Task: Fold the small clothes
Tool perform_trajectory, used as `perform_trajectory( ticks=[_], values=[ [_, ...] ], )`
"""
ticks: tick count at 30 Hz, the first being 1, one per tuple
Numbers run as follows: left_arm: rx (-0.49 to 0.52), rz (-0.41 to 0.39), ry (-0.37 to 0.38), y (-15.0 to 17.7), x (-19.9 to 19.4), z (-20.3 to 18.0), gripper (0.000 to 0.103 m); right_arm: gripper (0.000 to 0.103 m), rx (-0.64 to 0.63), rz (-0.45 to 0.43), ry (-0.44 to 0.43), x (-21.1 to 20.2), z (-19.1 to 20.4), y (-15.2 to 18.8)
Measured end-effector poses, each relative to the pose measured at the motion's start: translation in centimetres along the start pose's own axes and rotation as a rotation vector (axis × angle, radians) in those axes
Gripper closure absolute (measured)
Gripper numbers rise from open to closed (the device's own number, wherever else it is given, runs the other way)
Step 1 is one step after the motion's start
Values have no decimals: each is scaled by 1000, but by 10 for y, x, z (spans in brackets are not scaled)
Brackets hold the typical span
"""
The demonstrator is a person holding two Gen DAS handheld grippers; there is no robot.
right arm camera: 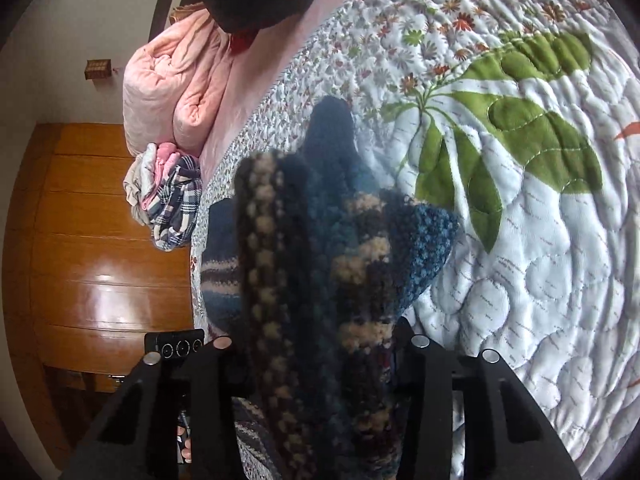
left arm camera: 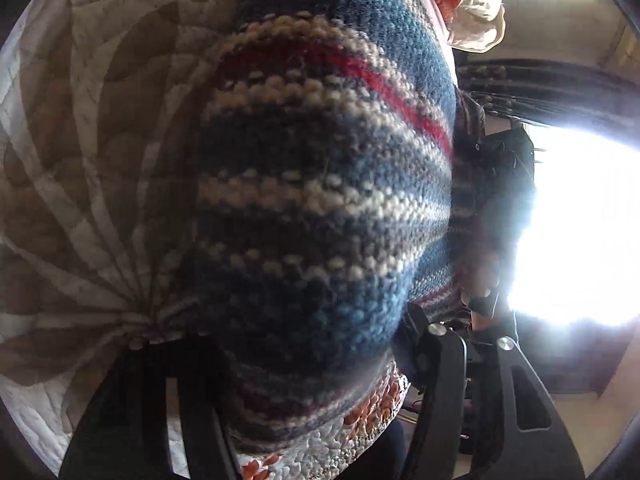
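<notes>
Striped knitted garment [left arm camera: 320, 184] hangs right before both my tongs, above the quilted bedspread [right arm camera: 520, 240].

Thick wool in blue, cream, dark and red bands fills the middle of the left wrist view, and my left tongs [left arm camera: 304, 360] have their black fingers on both sides of it, so I believe they grasp the knit, though the tips are covered by the cloth. On the right wrist view the same knit is bunched and stands up between the fingers of my right tongs [right arm camera: 320, 344], which are clenched on it. Under it lies the bedspread with green leaves and small flowers. At the far edge of the bed I see a rolled pink blanket [right arm camera: 172, 88], and beside it a small pile of clothes [right arm camera: 168, 196], one of them checked. Left of the bed is a brown wooden floor [right arm camera: 100, 240].
</notes>
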State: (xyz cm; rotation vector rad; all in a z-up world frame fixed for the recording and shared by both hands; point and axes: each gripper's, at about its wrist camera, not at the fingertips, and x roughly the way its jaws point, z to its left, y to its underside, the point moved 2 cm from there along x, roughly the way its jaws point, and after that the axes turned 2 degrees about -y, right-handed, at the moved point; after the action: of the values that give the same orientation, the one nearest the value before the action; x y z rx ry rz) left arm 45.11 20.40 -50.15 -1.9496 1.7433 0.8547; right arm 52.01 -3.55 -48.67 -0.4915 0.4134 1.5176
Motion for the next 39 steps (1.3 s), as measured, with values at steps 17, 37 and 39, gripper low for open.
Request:
perform_trajectory(
  ticks=[17,37,39],
  values=[
    [-3,-81,-72,133,-144,27,64,62,-40,105,-144,36,111,60],
    [20,-347,-56,280,-189,68,31,49,-82,16,84,30,103,165],
    [44,-282,-46,274,-159,64,37,87,-112,36,136,44,104,168]
  ],
)
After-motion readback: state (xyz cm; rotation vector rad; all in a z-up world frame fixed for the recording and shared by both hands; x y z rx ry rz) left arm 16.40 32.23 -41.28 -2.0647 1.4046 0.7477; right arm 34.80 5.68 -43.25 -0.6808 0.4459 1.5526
